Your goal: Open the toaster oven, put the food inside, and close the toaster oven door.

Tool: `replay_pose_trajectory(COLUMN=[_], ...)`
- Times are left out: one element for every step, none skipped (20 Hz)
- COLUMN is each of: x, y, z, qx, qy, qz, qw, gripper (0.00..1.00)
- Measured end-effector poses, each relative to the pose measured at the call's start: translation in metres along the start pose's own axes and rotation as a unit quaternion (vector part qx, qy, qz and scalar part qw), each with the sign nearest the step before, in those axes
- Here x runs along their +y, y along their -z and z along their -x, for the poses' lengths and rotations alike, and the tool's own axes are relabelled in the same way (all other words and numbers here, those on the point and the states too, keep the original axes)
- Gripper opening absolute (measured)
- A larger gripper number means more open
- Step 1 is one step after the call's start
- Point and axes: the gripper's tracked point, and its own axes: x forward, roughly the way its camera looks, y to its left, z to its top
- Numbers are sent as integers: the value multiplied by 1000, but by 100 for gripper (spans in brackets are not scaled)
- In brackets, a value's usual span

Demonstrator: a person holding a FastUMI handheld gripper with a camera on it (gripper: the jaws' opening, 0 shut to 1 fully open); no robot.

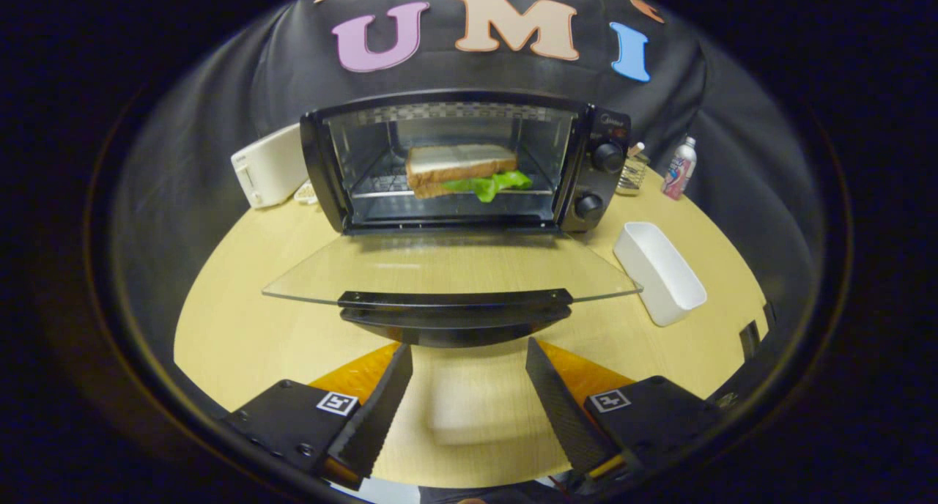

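Glass door edge before spread hand-held gripper

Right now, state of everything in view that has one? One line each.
toaster oven: open, sandwich inside
glass door: folded down flat, handle toward the gripper
sandwich: on the rack, lettuce sticking out
white tray: empty, right of the door
bottle: upright, capped
gripper: open, fingers just short of the door handle, holding nothing
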Motion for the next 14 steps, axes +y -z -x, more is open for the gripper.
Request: replay_pose_trajectory(x=[2,6,8,10,11,17,20,21,24,26,29,31,32,34], y=[-9,-17,-26,-34,-43,-50,-59,-65,-72,-78,-85,-90,-97,-102], z=[1,1,2,2,2,4,3,1,0,-2,-3,-4,-5,-7], qx=[-12,-22,-32,-42,-51,-60,-67,-72,-79,-82,-87,-92,-96,-100], qy=[-4,-11,-15,-18,-20,-24,-27,-28,-30,-32,-34,-35,-36,-38], qz=[-11,-22,-30,-35,-38,-39,-41,-40,-41,-41,-43,-44,-48,-53], qw=[1000,999,999,998,998,997,997,996,996,995,995,994,994,993], gripper=[98,98,98,98,98,98,98,98,98,98,98,98,98,98])
